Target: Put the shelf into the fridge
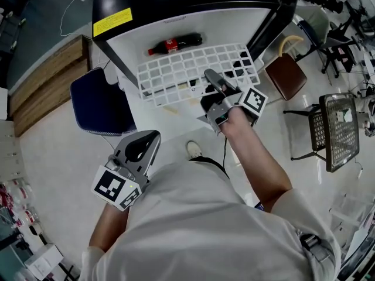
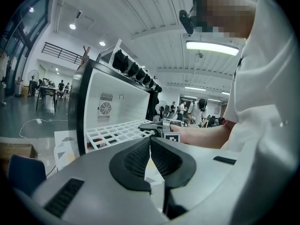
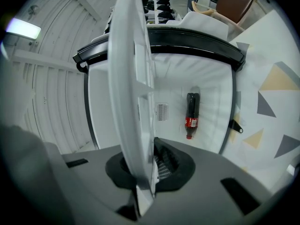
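two grippers, one job: the left gripper [image 1: 140, 150] hangs low by the person's body, jaws together on nothing, while the right gripper [image 1: 214, 81] is clamped on the front edge of the shelf [image 1: 187, 69], probably to steer it level into the fridge [image 1: 176, 23]. the shelf, a white open grid, sits partway through the opening, with a cola bottle [image 1: 176, 42] lying deeper inside.

shelf [image 1: 186, 73] — white wire grid (level) | partway inside open fridge [image 1: 234, 27]
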